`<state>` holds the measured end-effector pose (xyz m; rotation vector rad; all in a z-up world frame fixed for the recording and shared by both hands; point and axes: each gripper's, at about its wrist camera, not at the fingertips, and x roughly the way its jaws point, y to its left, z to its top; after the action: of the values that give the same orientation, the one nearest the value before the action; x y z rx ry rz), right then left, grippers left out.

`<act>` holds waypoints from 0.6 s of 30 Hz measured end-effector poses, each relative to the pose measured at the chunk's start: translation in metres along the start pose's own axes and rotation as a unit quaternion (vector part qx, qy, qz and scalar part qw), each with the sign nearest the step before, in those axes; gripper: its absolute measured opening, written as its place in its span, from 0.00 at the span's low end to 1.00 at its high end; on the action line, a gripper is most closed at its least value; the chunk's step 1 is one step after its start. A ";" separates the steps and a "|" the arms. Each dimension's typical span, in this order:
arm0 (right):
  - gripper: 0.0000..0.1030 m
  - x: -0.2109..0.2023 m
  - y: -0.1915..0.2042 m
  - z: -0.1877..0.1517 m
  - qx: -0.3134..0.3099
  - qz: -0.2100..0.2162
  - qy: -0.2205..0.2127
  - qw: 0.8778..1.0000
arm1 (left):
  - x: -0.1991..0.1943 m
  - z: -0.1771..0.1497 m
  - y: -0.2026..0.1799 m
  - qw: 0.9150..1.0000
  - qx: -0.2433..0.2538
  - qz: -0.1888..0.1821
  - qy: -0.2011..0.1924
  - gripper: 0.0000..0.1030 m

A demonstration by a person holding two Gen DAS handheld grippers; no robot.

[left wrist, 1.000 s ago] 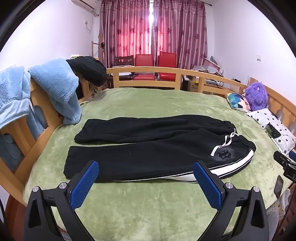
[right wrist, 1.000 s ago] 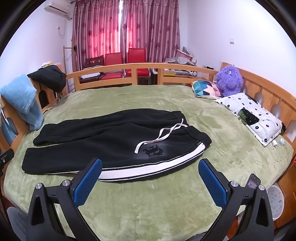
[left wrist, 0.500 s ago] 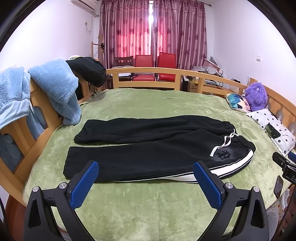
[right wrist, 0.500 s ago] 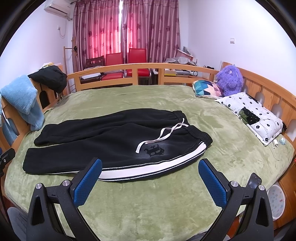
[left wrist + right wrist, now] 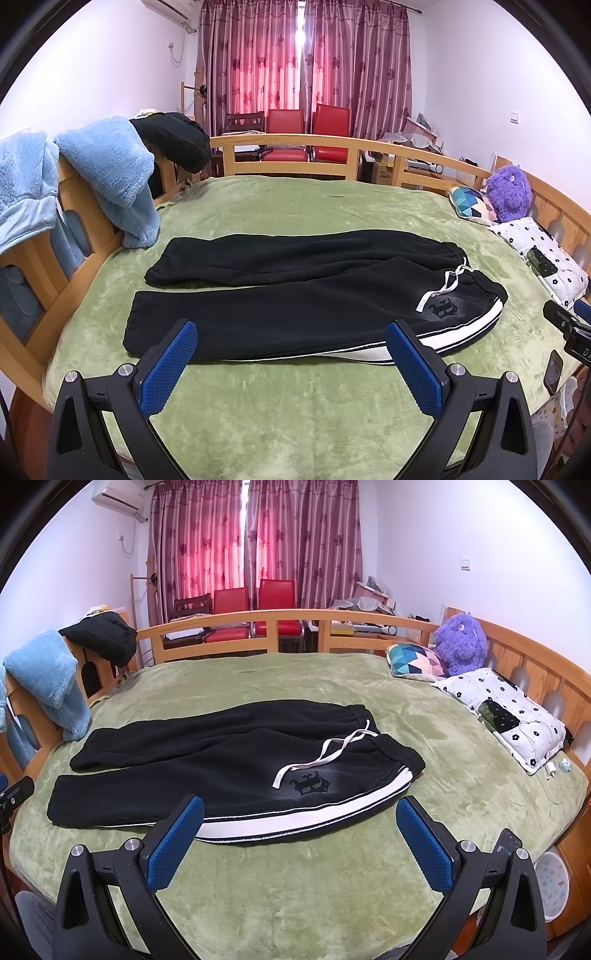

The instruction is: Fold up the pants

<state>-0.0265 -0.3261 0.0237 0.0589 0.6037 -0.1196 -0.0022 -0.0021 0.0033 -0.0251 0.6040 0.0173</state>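
We find both the left gripper (image 5: 291, 363) and right gripper (image 5: 299, 840) spread apart, empty, above flat black fleece pants (image 5: 221, 768); thick fabric risks single-layer pinches, skewing our fold.

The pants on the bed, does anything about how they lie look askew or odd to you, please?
Mostly tidy: the pants lie flat on the green blanket, legs slightly splayed. Only the white drawstring trails loose across the front.

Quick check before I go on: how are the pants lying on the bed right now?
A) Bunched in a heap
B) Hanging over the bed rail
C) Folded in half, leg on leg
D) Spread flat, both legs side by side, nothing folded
D: the pants lie flat on the green blanket, both legs side by side, unfolded.
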 end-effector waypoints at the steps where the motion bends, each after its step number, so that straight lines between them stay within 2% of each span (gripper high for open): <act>1: 0.99 0.000 0.000 0.000 0.000 -0.001 0.000 1.000 | 0.000 0.000 0.000 1.000 0.000 -0.001 0.000 1.00; 18: 0.99 0.003 0.000 -0.002 0.003 0.004 0.005 1.000 | 0.005 -0.001 0.005 1.000 -0.011 -0.007 0.003 1.00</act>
<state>-0.0253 -0.3262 0.0202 0.0679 0.6129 -0.1137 0.0011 0.0029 -0.0008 -0.0514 0.6100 0.0099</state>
